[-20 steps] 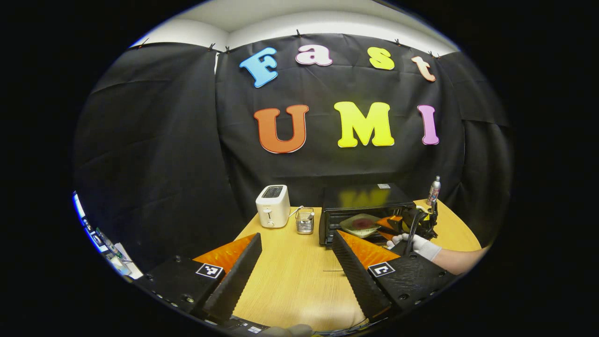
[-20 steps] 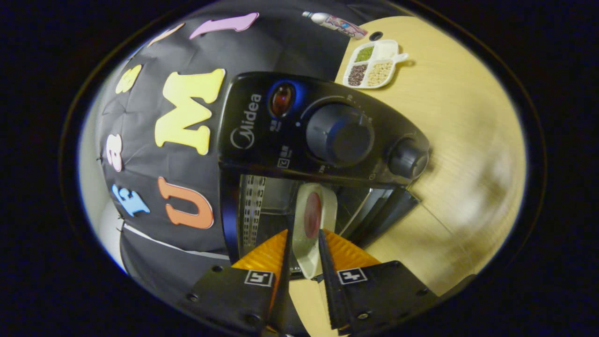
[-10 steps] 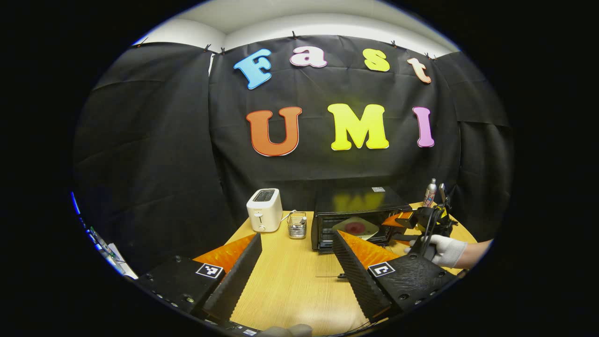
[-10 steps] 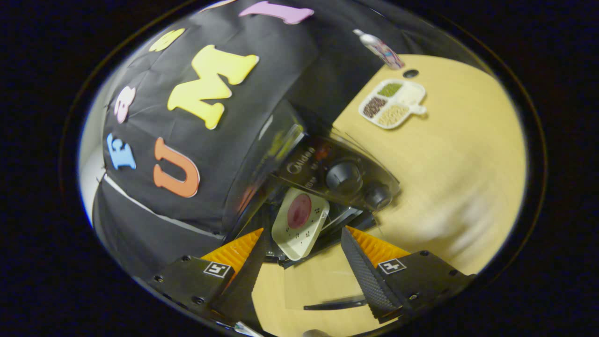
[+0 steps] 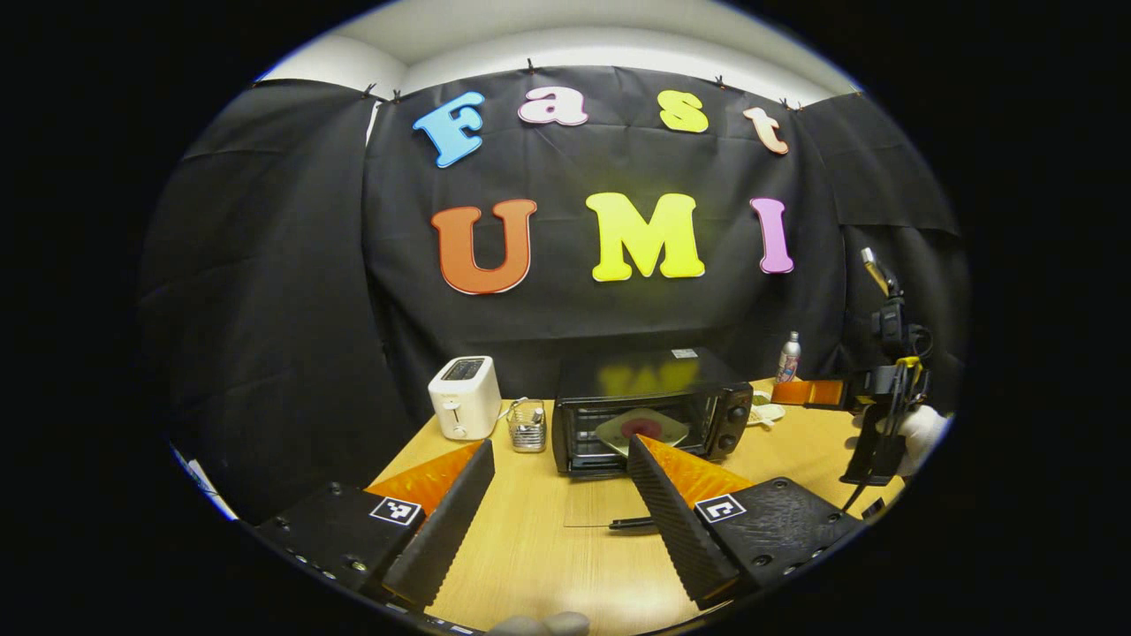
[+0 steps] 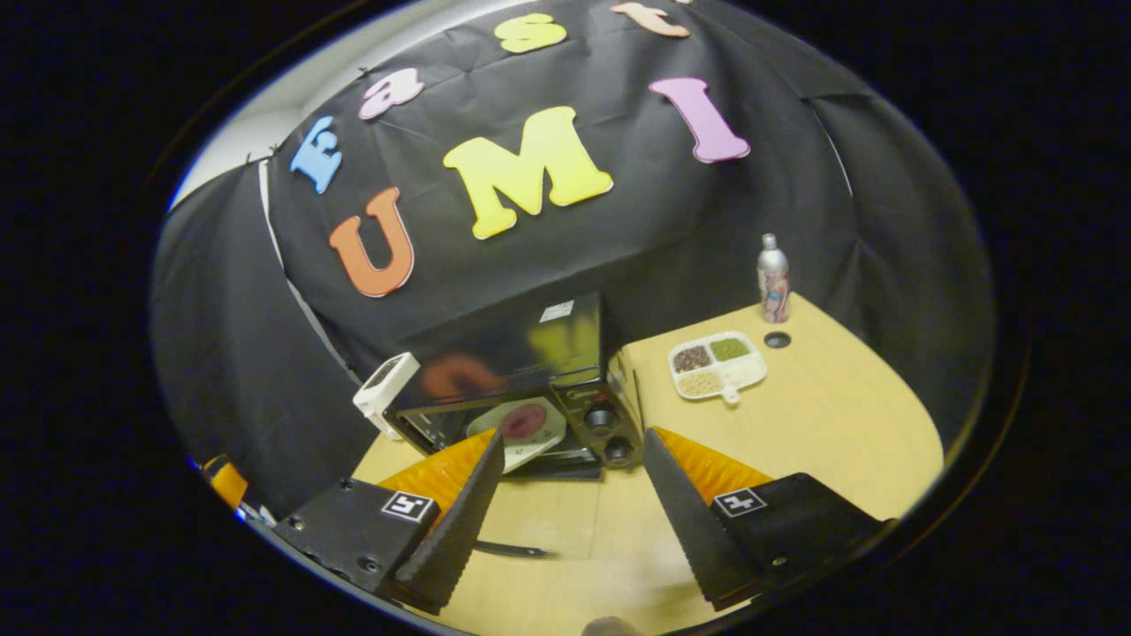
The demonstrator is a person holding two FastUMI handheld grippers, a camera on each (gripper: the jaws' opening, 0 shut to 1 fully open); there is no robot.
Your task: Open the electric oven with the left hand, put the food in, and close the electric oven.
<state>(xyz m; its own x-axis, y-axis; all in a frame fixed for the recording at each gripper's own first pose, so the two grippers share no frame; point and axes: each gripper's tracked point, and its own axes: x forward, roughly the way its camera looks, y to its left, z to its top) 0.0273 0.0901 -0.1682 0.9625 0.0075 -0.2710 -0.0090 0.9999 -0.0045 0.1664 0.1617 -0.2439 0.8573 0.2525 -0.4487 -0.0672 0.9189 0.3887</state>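
While the plate of food (image 5: 642, 429) sits inside the oven (image 5: 649, 411) on the bench (image 5: 548, 548), the glass door (image 5: 610, 505) lies flat toward the left gripper (image 5: 558, 508), which hangs open and empty straight in front of it, nearer than the open, empty right gripper (image 6: 573, 508), off to the oven's right.
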